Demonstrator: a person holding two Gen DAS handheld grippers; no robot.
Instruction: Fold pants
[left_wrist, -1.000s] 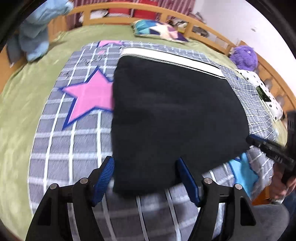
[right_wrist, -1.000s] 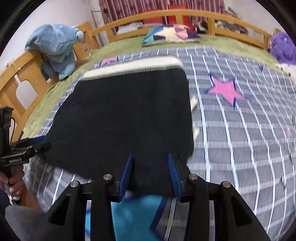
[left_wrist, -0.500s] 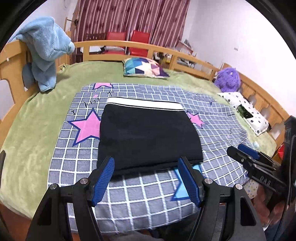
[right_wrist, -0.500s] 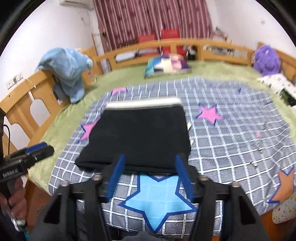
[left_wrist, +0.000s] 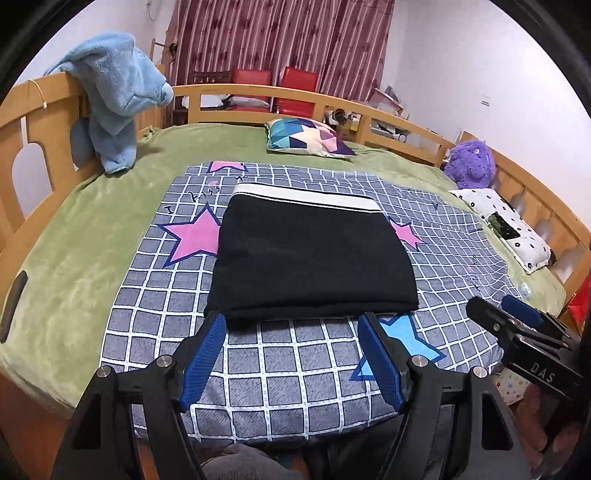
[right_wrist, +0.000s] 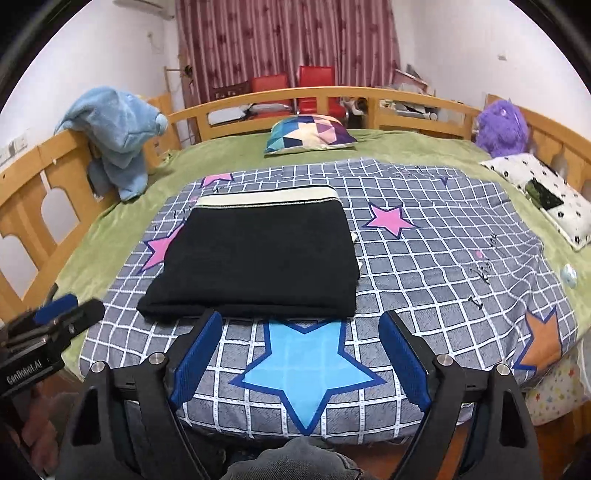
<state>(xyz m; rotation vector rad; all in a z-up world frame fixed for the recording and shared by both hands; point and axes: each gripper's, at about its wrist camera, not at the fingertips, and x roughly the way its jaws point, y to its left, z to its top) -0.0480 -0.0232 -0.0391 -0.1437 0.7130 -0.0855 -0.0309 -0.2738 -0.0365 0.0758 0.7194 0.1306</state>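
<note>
The black pants (left_wrist: 310, 258) lie folded in a flat rectangle on the checked blanket (left_wrist: 295, 373) on the bed. Both the left tongs (left_wrist: 291, 354) and right tongs (right_wrist: 303, 354) are spread, holding nothing, probably because the folding looks finished.

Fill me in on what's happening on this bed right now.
A person with a handheld gripper in each hand is folding pants. The black pants lie folded into a flat rectangle on the checked star blanket, pale waistband at the far edge. The left gripper and right gripper are both open and empty, held just short of the near edge, touching nothing. Judging by how it lies, the fold looks about finished.
</note>
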